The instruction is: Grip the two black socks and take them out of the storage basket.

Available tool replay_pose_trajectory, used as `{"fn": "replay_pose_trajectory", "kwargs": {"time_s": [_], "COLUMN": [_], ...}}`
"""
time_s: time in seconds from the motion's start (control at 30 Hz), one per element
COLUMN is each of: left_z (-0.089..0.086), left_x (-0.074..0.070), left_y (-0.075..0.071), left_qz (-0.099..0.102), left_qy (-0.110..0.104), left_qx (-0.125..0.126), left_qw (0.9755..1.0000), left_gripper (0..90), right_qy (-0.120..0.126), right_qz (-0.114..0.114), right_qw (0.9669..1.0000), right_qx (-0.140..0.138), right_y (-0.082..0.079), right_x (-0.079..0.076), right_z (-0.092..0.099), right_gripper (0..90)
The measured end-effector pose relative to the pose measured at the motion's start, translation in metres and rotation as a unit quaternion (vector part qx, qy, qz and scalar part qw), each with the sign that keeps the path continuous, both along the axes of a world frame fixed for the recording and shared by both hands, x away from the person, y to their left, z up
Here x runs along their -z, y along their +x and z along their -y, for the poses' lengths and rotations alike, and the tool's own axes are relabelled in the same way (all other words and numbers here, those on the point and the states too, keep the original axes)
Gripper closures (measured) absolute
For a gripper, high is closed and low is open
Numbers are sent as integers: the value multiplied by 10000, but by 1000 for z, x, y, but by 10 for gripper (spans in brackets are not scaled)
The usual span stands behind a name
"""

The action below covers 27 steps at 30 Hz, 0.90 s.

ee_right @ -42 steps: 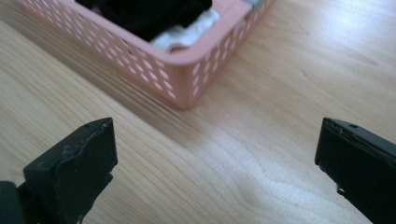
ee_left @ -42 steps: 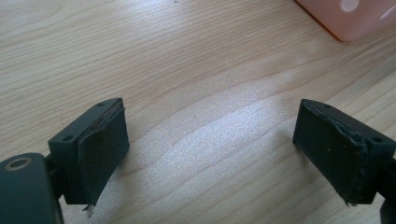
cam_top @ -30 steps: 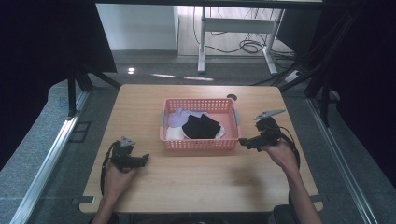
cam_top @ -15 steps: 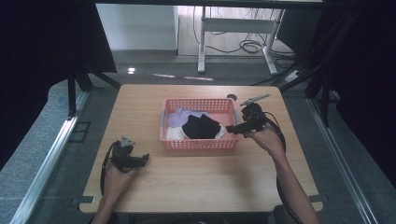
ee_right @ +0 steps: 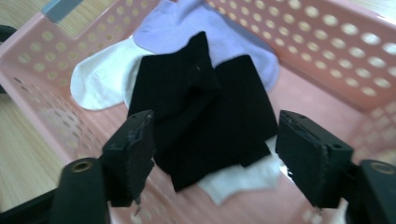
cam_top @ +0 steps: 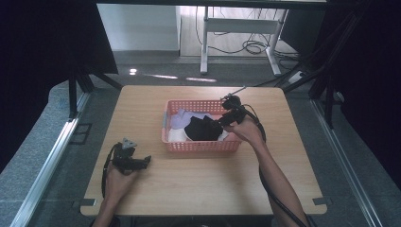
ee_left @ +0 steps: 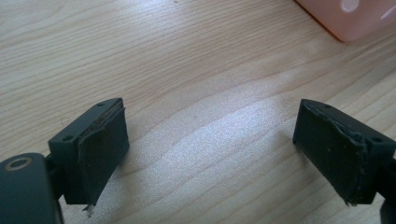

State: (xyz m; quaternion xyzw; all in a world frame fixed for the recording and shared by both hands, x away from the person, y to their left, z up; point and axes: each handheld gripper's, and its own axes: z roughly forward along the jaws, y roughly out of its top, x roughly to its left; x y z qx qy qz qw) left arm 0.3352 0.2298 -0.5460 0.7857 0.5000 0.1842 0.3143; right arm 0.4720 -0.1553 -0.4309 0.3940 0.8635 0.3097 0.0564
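Two grippers | right gripper (ee_right: 212,154) closing (nothing pinched) over black sock (ee_right: 201,107) | left gripper (ee_left: 210,149) spread

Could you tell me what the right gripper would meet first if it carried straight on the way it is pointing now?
Most likely the black sock lying on top in the pink basket; the right gripper aims at it, jaws apart, though the remaining gap is hard to judge.
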Motion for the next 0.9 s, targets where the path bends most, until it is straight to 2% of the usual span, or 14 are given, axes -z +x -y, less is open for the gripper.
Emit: {"fn": "replay_pose_trajectory", "kwargs": {"time_s": [0.2,0.23,0.43,0.53,0.57,0.6,0.63,0.67,0.73,0.77,0.87,0.9], "left_z": [0,0,0,0,0,0,0,0,0,0,0,0], "left_x": [0,0,0,0,0,0,0,0,0,0,0,0], "left_y": [0,0,0,0,0,0,0,0,0,0,0,0], "left_qz": [-1,-3,-3,-4,-2,-4,-4,-4,-3,-4,-6,-5], "left_qy": [1,-1,-2,-2,-2,-2,-2,-1,-1,-3,7,7], "left_qx": [-1,0,1,1,-1,2,2,2,1,0,4,3], "left_qw": [10000,10000,10000,10000,10000,10000,10000,10000,10000,10000,10000,10000], "left_gripper": [99,99,99,99,99,99,99,99,99,99,99,99], "right_qy": [-122,-175,-415,-535,-653,-766,-766,-852,-778,-779,-677,-563], "right_qz": [-65,-124,-181,-254,-327,-307,-307,-228,-203,-105,-91,-70], "right_qw": [9998,9997,9988,9981,9971,9961,9961,9953,9955,9954,9961,9967], "right_qx": [-137,-142,-171,-183,-234,-320,-320,-395,-493,-547,-567,-588], "right_y": [11,16,28,31,33,32,32,31,28,25,23,21], "right_x": [10,15,30,37,42,44,44,46,46,42,34,24], "right_z": [-20,-28,-44,-51,-55,-57,-57,-59,-61,-62,-61,-60], "right_gripper": [378,389,395,438,519,565,565,622,769,831,839,841]}}
